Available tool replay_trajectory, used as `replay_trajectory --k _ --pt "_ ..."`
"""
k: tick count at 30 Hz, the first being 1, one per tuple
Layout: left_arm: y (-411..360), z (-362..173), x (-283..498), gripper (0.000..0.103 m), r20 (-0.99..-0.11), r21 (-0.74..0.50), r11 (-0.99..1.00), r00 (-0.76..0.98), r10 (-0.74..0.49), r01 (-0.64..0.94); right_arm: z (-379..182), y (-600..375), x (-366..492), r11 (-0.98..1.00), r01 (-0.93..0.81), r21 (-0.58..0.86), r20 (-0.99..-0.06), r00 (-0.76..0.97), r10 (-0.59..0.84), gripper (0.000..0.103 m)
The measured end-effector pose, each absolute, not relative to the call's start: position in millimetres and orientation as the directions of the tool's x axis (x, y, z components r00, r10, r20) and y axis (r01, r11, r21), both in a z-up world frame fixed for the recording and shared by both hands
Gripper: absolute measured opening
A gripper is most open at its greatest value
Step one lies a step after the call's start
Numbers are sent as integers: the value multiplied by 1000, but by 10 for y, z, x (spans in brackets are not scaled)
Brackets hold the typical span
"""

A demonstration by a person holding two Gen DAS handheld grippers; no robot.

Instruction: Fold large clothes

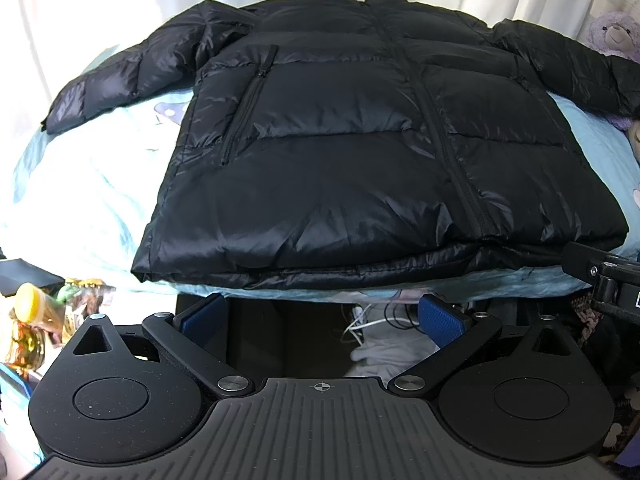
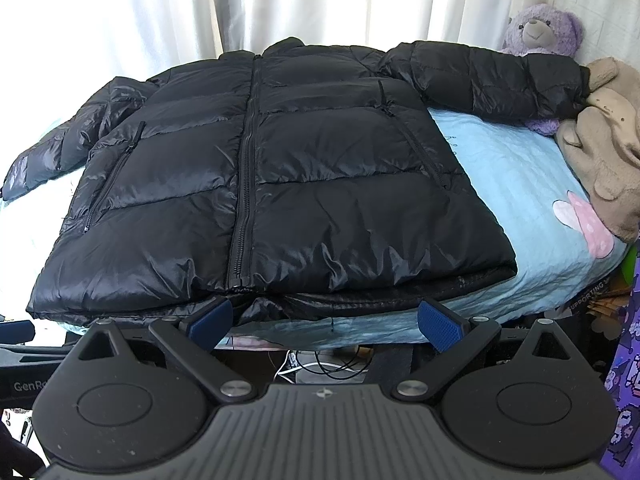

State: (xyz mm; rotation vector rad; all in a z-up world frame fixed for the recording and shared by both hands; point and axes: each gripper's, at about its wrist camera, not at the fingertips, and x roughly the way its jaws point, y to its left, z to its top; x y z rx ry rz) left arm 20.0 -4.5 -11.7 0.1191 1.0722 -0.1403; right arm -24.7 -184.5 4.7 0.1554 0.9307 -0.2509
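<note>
A black puffer jacket (image 1: 340, 152) (image 2: 272, 184) lies flat and zipped, front up, on a light blue bed sheet (image 1: 80, 208) (image 2: 520, 192). Both sleeves spread out to the sides and its hem faces me. My left gripper (image 1: 322, 318) is open, with its blue pads just below the hem near the jacket's middle and nothing between them. Just as wide apart stand the fingers of my right gripper (image 2: 326, 322), which is open at the hem edge near the zipper's bottom end. The right gripper's body (image 1: 608, 276) shows at the right edge of the left wrist view.
A purple teddy bear (image 2: 540, 30) and a beige plush toy (image 2: 608, 152) sit at the bed's far right, touching the right sleeve. White curtains (image 2: 240, 0) hang behind. Cables and white cloth (image 1: 380, 344) lie under the bed edge. Bottles and clutter (image 1: 40, 320) stand at the lower left.
</note>
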Motion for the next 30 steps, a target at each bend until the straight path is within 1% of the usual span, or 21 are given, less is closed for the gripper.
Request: replay_trajectory --k 12,15,17,19,22,23,26,27,30 --pt "-26 -137 207 103 -876 11 982 475 -81 187 23 -1787 -256 964 267 3 -804 574 -156 99" --pt "-2 -128 229 103 -869 -21 981 482 -113 192 6 -1823 -254 964 258 59 -801 589 -109 99" --pt "27 -115 258 103 -859 -50 981 494 -137 186 33 -1892 -258 959 255 122 -777 626 -68 99" --pt "66 -87 292 103 -841 -82 981 516 -163 176 108 -1986 -264 951 254 175 -702 710 -60 99" --pt "132 -19 357 103 -800 -136 975 561 -212 175 260 -2189 -273 939 244 244 -494 864 -96 99" --pt "150 2 386 103 -788 -154 973 573 -227 174 311 -2291 -252 925 248 286 -429 897 -108 99" --pt "175 68 575 103 -767 -196 967 589 -253 160 486 -2747 -32 851 212 480 -311 948 -61 99" --pt "169 92 661 103 -763 -203 968 597 -250 146 524 -2903 58 822 215 527 -285 956 -67 99" --pt "110 167 968 103 -736 -216 970 634 -237 111 567 -3484 425 721 283 632 -243 956 -162 99"
